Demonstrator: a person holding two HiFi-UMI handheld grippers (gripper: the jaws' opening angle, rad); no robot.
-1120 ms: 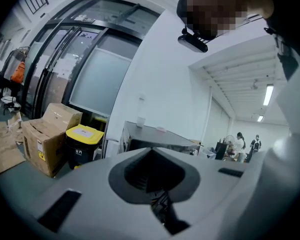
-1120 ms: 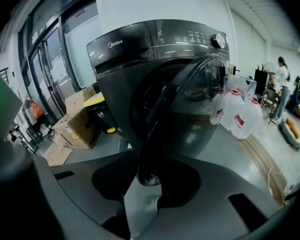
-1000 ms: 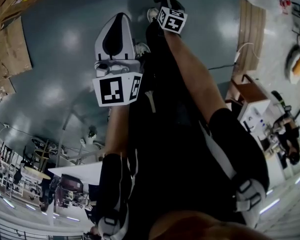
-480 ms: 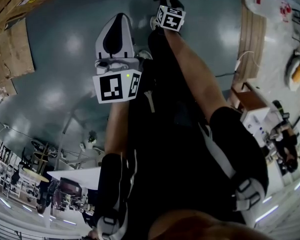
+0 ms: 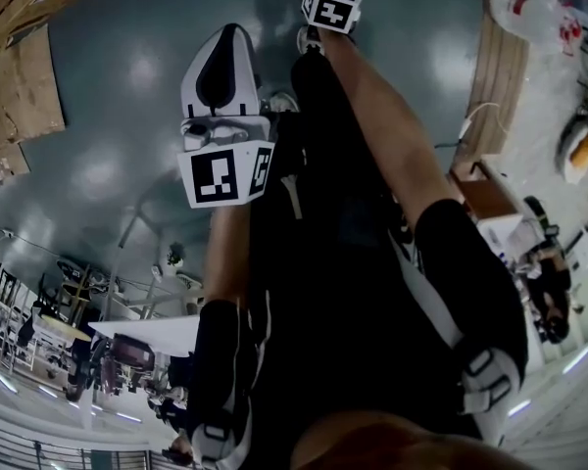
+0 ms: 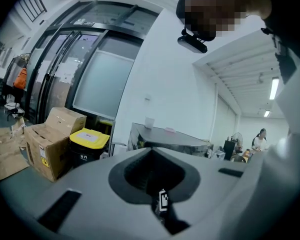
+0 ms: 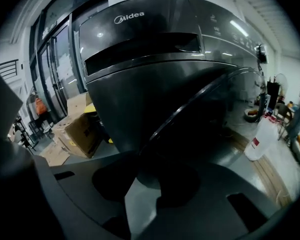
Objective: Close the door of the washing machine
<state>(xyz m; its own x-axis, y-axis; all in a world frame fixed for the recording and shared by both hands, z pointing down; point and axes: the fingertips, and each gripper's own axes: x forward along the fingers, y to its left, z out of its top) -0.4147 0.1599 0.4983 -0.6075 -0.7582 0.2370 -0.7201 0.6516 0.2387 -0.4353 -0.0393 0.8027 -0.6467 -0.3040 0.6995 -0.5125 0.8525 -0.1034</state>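
Note:
The dark grey washing machine (image 7: 155, 69) fills the right gripper view. Its open door (image 7: 200, 101) shows edge-on as a curved rim that runs down into my right gripper (image 7: 140, 156). Those jaws stand a little apart, have just been closing slightly, and look shut on the door's near edge. In the head view only that gripper's marker cube (image 5: 331, 5) shows, at the top edge. My left gripper (image 5: 228, 33) hangs over the grey floor, left of the right arm. Its jaws are shut with nothing between them, as the left gripper (image 6: 151, 153) view also shows.
Cardboard boxes (image 6: 50, 144) and a black bin with a yellow lid (image 6: 90, 144) stand by a glass wall. Flattened cardboard (image 5: 20, 76) lies at the left on the floor, a wooden board (image 5: 495, 67) at the right. A white bottle (image 7: 257, 139) stands right of the machine.
In the head view the right gripper's marker cube has moved up towards the top edge, farther from me. The left gripper has shifted a little the same way.

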